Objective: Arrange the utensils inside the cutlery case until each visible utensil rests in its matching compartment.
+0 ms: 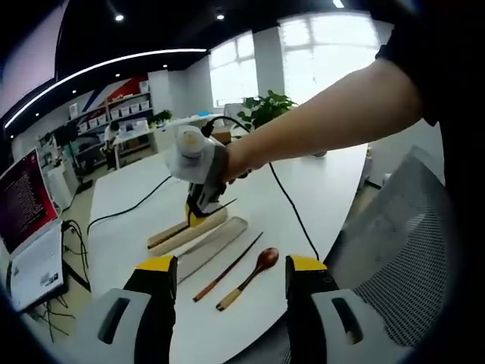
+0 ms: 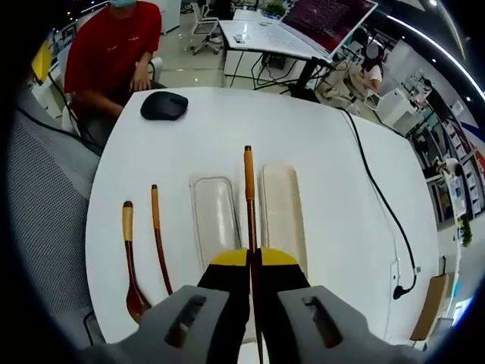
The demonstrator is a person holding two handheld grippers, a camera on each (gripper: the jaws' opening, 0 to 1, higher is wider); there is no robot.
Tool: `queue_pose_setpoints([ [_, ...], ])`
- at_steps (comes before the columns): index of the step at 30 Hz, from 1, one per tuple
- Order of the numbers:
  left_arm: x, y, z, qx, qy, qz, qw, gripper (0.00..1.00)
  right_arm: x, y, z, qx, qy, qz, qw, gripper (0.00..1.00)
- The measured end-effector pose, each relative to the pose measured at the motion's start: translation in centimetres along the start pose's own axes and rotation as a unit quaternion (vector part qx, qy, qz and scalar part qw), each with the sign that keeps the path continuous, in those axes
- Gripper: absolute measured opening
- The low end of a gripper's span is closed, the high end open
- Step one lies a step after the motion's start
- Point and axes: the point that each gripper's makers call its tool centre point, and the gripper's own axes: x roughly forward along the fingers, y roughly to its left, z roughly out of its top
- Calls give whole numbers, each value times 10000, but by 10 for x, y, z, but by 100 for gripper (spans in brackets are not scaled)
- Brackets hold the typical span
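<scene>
My right gripper point(image 2: 253, 258) is shut on a brown chopstick point(image 2: 248, 189) that points forward between the two halves of the cutlery case. These are a clear tray point(image 2: 216, 216) and a beige tray point(image 2: 284, 212). A second chopstick point(image 2: 159, 239) and a wooden spoon point(image 2: 130, 258) lie on the white table to the left of the case. In the left gripper view, the right gripper point(image 1: 195, 218) is held by a hand and hovers over the case point(image 1: 189, 231). The loose chopstick point(image 1: 227, 267) and spoon point(image 1: 250, 277) lie nearer. My left gripper point(image 1: 231, 265) is open and holds nothing.
A black mouse point(image 2: 164, 105) sits at the far side of the table point(image 2: 318, 136). A black cable point(image 2: 379, 197) runs along the right. A person in a red shirt point(image 2: 114, 45) sits beyond the table. A mesh chair point(image 1: 402, 250) stands at the near edge.
</scene>
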Motion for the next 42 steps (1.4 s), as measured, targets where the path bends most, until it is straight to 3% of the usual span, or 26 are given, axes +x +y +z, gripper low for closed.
queue_pose_setpoints([
  [16,0,2,-1,-442,-103,-120,9989,59,1,-14,0,19,-39,-175,9998,0],
  [30,-2,3,0,-524,-158,-99,9985,59,7,-25,-5,32,51,-224,9997,0],
  [34,-2,4,0,-778,-237,-149,9966,59,11,-31,-8,-13,133,-206,9997,0],
  [42,0,3,-1,-699,-167,-132,9973,59,20,-34,-9,-13,150,-177,9997,0],
])
